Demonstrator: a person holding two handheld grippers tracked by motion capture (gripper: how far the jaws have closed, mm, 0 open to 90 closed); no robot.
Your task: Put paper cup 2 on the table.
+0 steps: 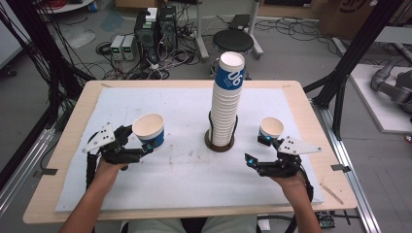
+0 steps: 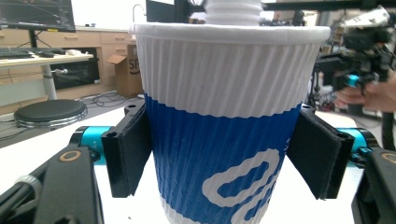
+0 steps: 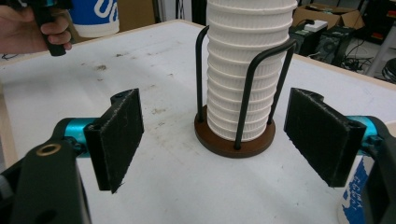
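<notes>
- Blue-and-white ribbed paper cup [image 2: 224, 126] stands upright between the jaws of the left gripper [image 1: 127, 148], mouth up, its long axis vertical. The two black pads sit against the blue band low on its sides, so the grip looks closed on the cup, though how firmly they press I cannot tell.
- In the high view this cup is at the left of the white mat [image 1: 184, 174], with bare mat all around it and towards the middle.
- The right gripper [image 1: 257, 150] is at the right of the mat, jaws spread wide with nothing between them, pointing at the stack.
- A second cup [image 1: 271, 128] stands upright just beside the right gripper, on its far side.
- The stack [image 1: 226, 99] of nested cups rises tall from a round brown base [image 3: 233, 142] at the mat's centre, hemmed by black wire uprights, between the two hands.
- The held cup lies left of the stack, well apart; the left hand is the one carrying it.
- The table's edge [image 1: 296, 87] lies beyond the stack.
</notes>
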